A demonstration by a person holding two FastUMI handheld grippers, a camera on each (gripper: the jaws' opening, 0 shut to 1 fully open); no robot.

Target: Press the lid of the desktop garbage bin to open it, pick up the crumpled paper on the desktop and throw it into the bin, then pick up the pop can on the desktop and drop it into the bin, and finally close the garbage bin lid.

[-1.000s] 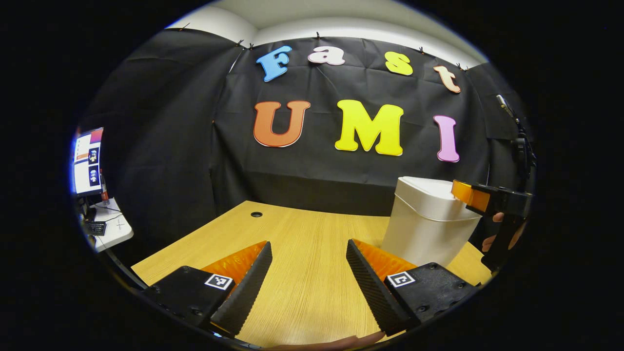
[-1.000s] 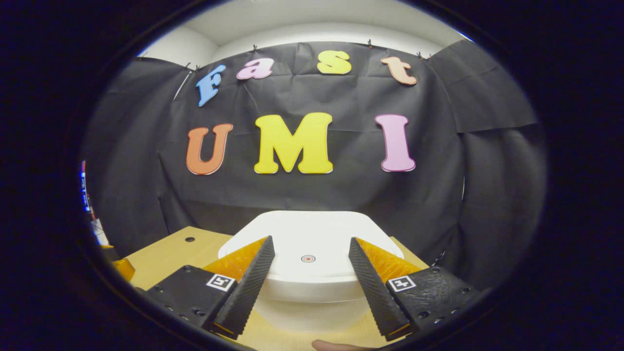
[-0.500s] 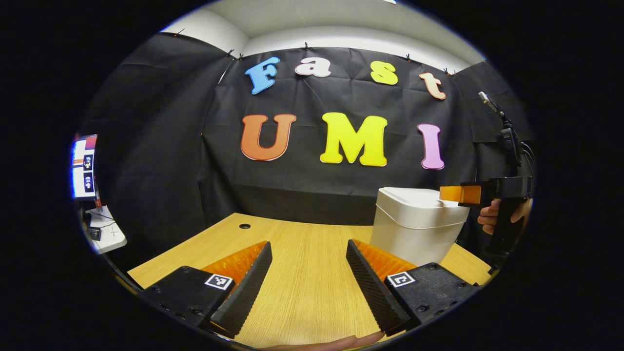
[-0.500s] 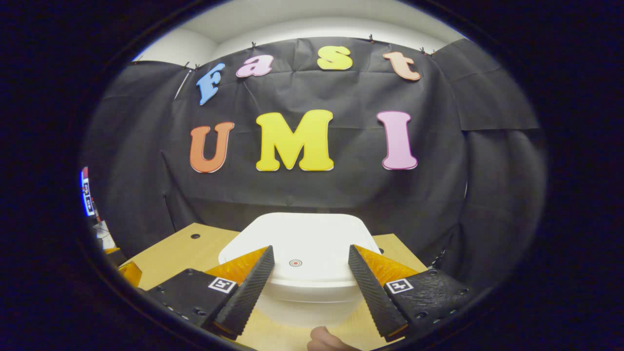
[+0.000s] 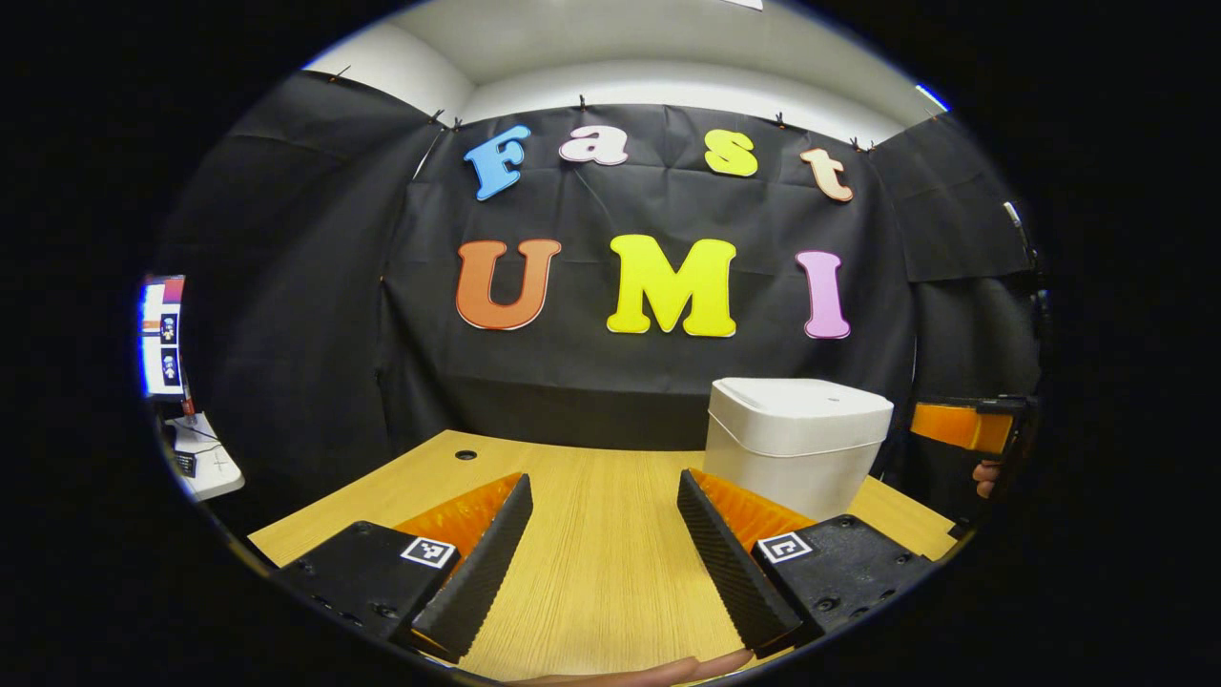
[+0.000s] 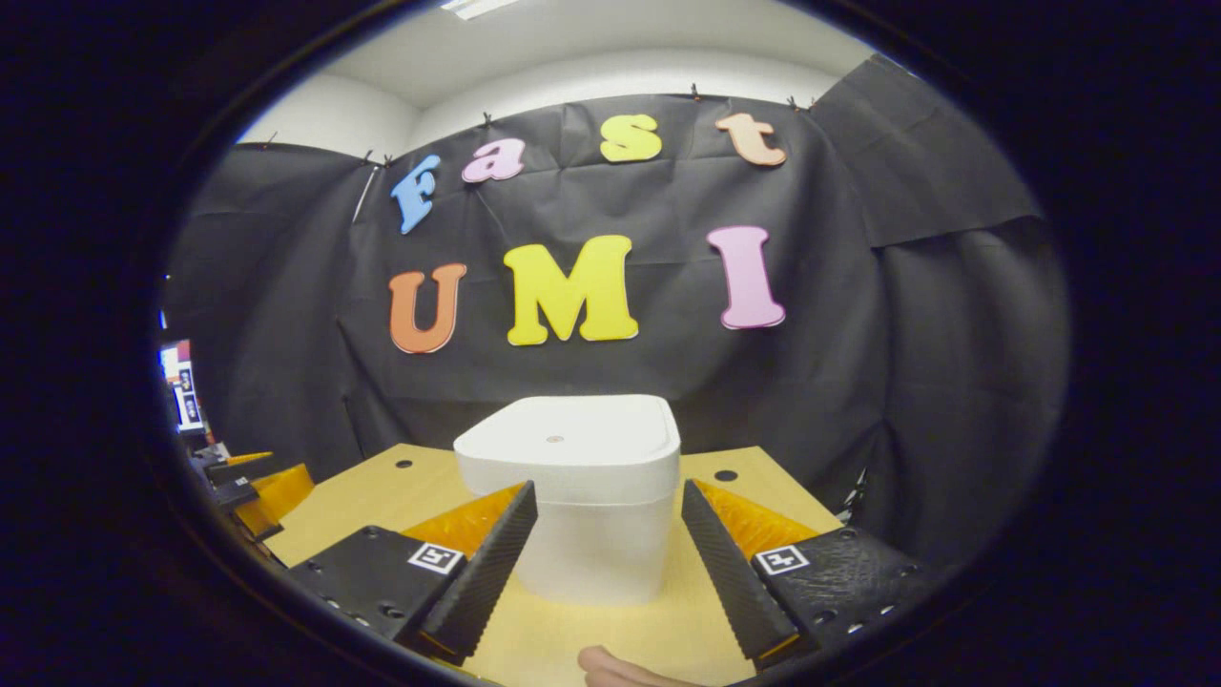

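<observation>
Since a second ago, your right gripper [image 6: 603,534] has pulled back and away from the garbage bin [image 6: 591,520], whose lid [image 6: 569,441] lay right between and under the fingers and now sits farther ahead. Your left gripper [image 5: 596,530] has drifted back too, so the bin looks smaller than before.

From the left gripper view, your fingers [image 5: 477,572] stand wide apart with nothing between them, hovering over the bare wooden surface [image 5: 591,572]. The white garbage bin [image 5: 792,444] stands upright ahead of the right finger, its lid [image 5: 801,399] down. Past the bin, on the far right, you can see the right gripper [image 5: 963,426] with part of your hand [image 5: 984,472] on it, apart from the bin. A monitor [image 5: 160,336] glows far off beyond the left finger.

From the right gripper view, your fingers [image 6: 725,572] are spread wide and hold nothing. The bin stands on the surface [image 6: 382,491] straight ahead, framed between the two fingers, lid closed. Off beyond the left finger the left gripper [image 6: 258,482] shows.
</observation>
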